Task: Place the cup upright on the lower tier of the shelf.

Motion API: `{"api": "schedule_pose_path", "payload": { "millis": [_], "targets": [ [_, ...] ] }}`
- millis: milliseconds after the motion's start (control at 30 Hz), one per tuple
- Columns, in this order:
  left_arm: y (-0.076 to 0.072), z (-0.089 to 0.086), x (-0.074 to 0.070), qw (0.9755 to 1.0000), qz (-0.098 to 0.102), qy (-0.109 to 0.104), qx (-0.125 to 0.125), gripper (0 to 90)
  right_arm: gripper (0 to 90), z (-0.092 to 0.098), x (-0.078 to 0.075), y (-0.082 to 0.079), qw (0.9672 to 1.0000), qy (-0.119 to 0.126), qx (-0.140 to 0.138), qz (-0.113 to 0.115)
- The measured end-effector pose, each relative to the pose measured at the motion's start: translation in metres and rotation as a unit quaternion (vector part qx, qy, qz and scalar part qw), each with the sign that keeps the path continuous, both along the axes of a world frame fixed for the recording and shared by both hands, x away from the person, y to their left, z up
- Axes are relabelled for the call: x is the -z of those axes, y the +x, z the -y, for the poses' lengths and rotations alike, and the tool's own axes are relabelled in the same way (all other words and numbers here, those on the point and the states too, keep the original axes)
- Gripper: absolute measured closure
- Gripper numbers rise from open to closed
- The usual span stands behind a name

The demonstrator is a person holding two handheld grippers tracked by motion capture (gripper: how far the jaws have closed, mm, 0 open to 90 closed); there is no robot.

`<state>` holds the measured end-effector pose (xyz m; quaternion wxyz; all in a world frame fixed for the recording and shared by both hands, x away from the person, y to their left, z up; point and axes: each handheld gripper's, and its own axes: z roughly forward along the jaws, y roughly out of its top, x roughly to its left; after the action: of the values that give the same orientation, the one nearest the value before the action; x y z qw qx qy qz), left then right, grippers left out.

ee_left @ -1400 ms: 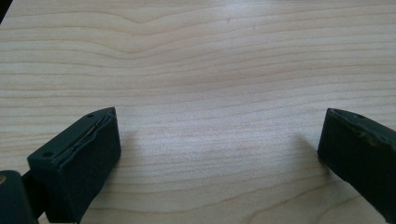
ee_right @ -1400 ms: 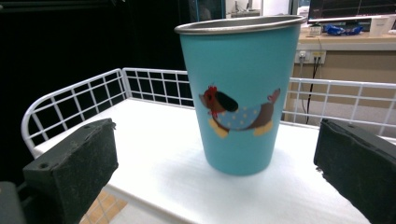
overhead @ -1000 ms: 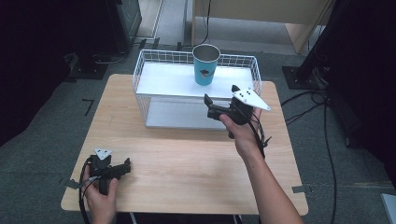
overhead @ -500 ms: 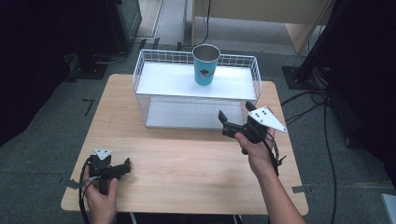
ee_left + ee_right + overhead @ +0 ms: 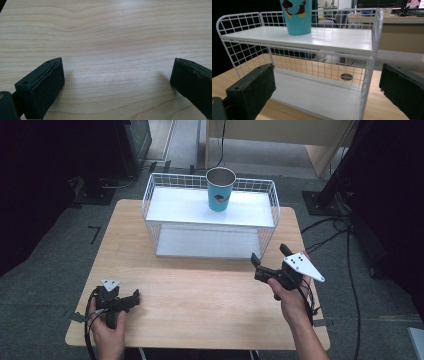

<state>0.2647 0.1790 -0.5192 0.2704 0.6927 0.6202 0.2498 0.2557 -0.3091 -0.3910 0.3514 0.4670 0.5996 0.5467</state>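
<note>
we hold our right gripper (image 5: 270,260) low over the surface (image 5: 200,300), just in front of the white wire rack (image 5: 210,242). its jaws stand wide apart and hold nothing. the blue cup (image 5: 220,190) stands upright on the top shelf of the rack, up ahead of this gripper and a bit to its left (in the right gripper view we see the cup (image 5: 297,16) high above the left jaw).

our left gripper (image 5: 131,301) rests near the front edge of the surface, well apart from the rack. its jaws are open too, with only bare wood between them.

we think the cup is already set down and let go, and this step is pulling the hand back. the next move may just be to bring the right gripper down to rest, clear of the rack wires so it does not bump them.

a second ago the right gripper was up close to the rack, nearer the cup. now it has come back toward us and lower. the cup and the left gripper have not moved.
</note>
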Motion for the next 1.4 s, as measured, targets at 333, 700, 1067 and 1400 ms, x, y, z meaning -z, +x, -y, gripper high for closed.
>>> {"api": "schedule_pose_path", "payload": {
  "millis": [333,700,1067,1400],
  "targets": [
    [0.000,0.000,0.000,1.0000,0.000,0.000,0.000,0.0,0.3,0.019,0.022,-0.015,0.9997,-0.001,0.017,-0.019],
    [0.000,0.000,0.000,1.0000,0.000,0.000,0.000,0.0,1.6,0.035,0.049,-0.028,0.9982,-0.008,0.040,-0.044],
    [0.000,0.000,0.000,1.0000,0.000,-0.001,0.000,0.0,1.7,0.054,0.075,-0.042,0.9956,-0.007,0.062,-0.070],
    [0.000,0.000,0.000,1.0000,0.000,-0.001,0.000,0.0,1.7,0.065,0.099,-0.052,0.9919,-0.016,0.075,-0.101]
  ]
}}
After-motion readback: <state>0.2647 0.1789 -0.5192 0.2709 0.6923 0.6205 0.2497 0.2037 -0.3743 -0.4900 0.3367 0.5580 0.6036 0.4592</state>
